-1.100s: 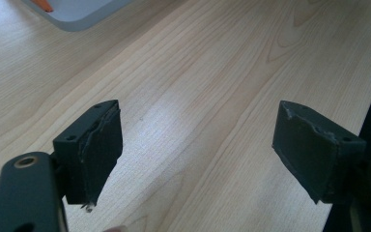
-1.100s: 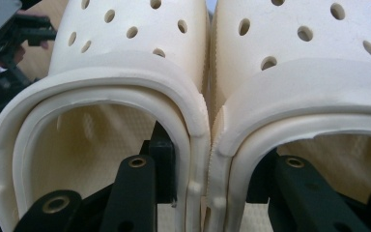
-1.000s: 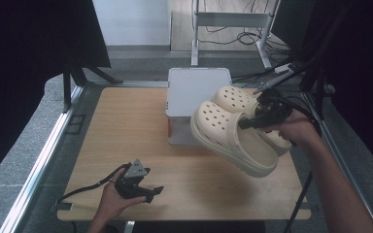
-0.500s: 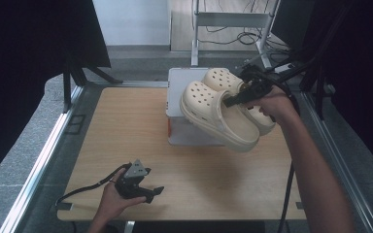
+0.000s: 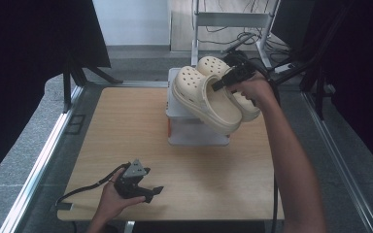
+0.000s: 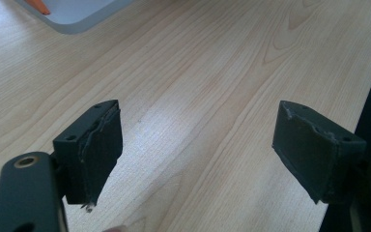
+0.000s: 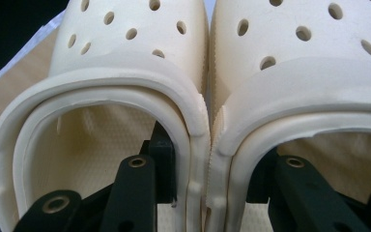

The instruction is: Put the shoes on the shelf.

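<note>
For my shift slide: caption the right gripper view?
Right gripper clamps two cream clogs together, one jaw inside each.

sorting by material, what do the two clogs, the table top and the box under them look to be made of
Clogs: likely moulded foam resin, matt cream, with punched vent holes and thick rounded rims. Table top: wood or wood-look laminate, pale with a printed-looking grain, slight sheen. Box: probably plastic, smooth whitish grey; hard to tell more.

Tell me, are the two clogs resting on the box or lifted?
Lifted. The right gripper pinches the adjoining walls of both clogs, holding them in the air above the box.
</note>
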`<action>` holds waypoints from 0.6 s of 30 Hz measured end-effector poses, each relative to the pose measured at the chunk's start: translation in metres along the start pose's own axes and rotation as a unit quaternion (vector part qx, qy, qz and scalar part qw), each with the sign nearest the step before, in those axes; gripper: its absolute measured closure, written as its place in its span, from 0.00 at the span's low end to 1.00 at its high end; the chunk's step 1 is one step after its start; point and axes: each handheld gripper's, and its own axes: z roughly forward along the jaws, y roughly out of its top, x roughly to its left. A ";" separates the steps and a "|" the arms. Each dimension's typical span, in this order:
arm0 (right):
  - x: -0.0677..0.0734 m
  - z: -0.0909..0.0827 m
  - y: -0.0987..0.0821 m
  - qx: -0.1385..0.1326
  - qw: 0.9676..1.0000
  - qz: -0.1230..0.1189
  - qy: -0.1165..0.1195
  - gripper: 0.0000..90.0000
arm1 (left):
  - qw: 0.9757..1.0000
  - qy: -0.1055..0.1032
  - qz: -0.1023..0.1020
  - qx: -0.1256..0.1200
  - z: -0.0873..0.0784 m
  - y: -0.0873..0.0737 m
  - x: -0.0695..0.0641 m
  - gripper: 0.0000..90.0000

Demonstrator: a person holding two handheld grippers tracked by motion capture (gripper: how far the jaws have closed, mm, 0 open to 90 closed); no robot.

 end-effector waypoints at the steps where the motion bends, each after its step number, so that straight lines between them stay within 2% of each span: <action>1: 0.000 0.003 0.003 -0.002 1.000 0.009 -0.005 0.72 | 1.000 0.000 0.000 0.000 0.000 0.000 0.001 0.20; 3: 0.003 0.010 0.012 -0.002 0.999 0.030 -0.021 0.72 | 1.000 0.000 -0.002 -0.001 0.000 -0.001 0.002 0.20; 8: 0.009 0.024 0.026 -0.003 0.997 0.058 -0.045 0.72 | 1.000 -0.001 -0.005 -0.006 -0.003 -0.001 0.003 0.20; 11: 0.012 0.035 0.033 -0.004 0.995 0.086 -0.059 0.72 | 1.000 -0.002 -0.005 -0.008 -0.004 -0.002 0.004 0.20; 14: 0.014 0.045 0.038 -0.011 0.990 0.116 -0.076 0.72 | 1.000 -0.003 -0.007 -0.009 -0.004 -0.002 0.005 0.20; 18: 0.015 0.055 0.045 -0.022 0.982 0.157 -0.101 0.72 | 1.000 -0.005 -0.008 -0.010 -0.004 -0.003 0.006 0.20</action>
